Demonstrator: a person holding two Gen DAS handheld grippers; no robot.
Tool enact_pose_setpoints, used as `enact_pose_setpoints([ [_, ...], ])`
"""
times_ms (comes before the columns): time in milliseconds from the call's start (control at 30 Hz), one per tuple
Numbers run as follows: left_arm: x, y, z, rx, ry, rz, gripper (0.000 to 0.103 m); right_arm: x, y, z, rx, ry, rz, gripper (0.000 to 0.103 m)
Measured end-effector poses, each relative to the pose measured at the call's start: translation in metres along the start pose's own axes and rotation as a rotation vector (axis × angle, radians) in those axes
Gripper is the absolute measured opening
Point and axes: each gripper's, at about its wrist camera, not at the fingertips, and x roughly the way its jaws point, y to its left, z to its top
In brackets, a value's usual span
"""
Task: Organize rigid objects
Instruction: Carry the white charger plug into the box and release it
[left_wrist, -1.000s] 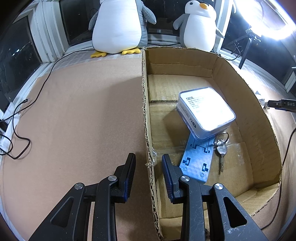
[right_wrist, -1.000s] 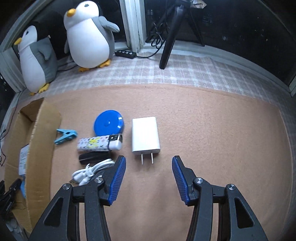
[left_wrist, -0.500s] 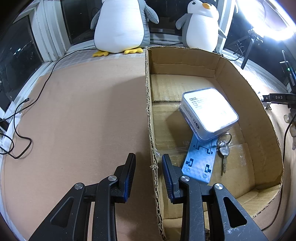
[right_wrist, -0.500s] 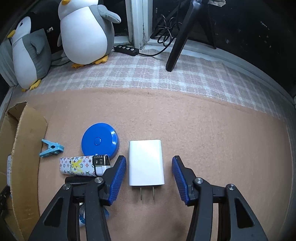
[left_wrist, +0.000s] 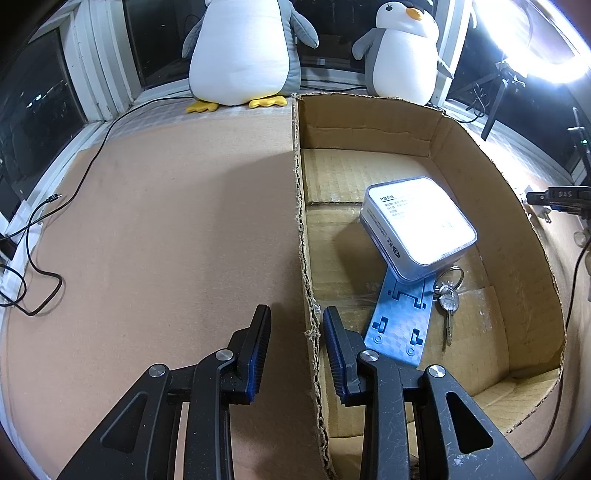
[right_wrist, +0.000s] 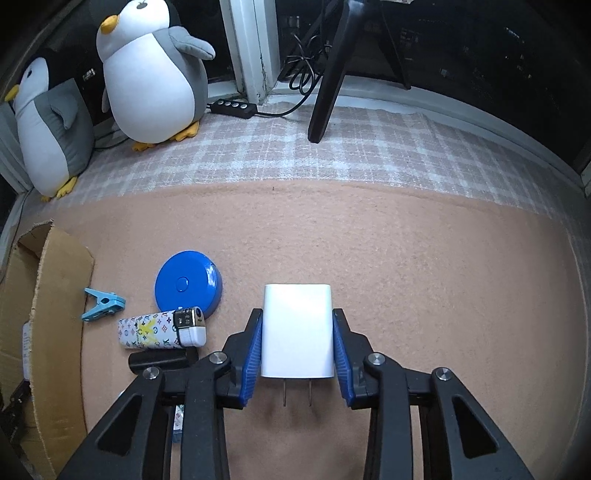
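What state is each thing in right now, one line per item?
Right claw: shut on white charger.
White charger: flat on mat, prongs toward camera.
Left claw: open, straddling box wall.
Cardboard box: open-topped.
Lighter: lying flat.
Blue clip: closed.

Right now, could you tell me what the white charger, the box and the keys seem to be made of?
White charger: apparently smooth, slightly glossy plastic, with a soft sheen and two metal prongs; the right gripper clamps its sides.
Box: plain brown corrugated cardboard, matte, with ragged torn edges.
Keys: probably bare metal, silvery and reflective, on a thin ring.
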Motion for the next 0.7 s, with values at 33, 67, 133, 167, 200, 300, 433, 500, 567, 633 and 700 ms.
enact_pose_setpoints([
  [33,0.000,0.000,0.000,-0.001,-0.001,-0.001,0.032,-0.006,0.001,-0.001,0.002,-0.009,0.008,0.032],
  [67,0.000,0.001,0.000,-0.002,-0.001,-0.001,0.032,-0.013,0.004,-0.003,0.002,-0.019,0.019,0.032],
  [133,0.000,0.001,0.000,-0.003,-0.002,-0.002,0.032,-0.027,0.011,-0.005,-0.003,-0.039,0.050,0.032],
  [167,0.000,0.001,0.000,-0.003,-0.002,-0.002,0.032,-0.036,0.017,-0.007,-0.009,-0.049,0.068,0.032],
  [200,0.000,0.001,0.000,-0.003,-0.002,-0.002,0.032,-0.043,0.024,-0.009,-0.016,-0.058,0.085,0.032],
  [300,0.000,0.001,0.000,-0.002,-0.002,-0.002,0.032,-0.066,0.047,-0.015,-0.046,-0.086,0.155,0.032],
  [433,0.000,0.001,0.001,-0.004,-0.003,-0.002,0.032,-0.092,0.086,-0.026,-0.111,-0.108,0.238,0.032],
  [500,0.000,0.001,0.000,-0.004,-0.003,-0.003,0.032,-0.101,0.108,-0.033,-0.155,-0.112,0.282,0.032],
  [567,0.000,0.001,0.000,-0.004,-0.003,-0.002,0.032,-0.108,0.131,-0.041,-0.213,-0.108,0.317,0.032],
  [633,0.000,0.001,0.001,-0.004,-0.004,-0.001,0.032,-0.111,0.154,-0.051,-0.269,-0.094,0.341,0.032],
  [700,0.000,0.001,0.001,-0.005,-0.005,-0.001,0.032,-0.111,0.174,-0.062,-0.330,-0.074,0.352,0.032],
])
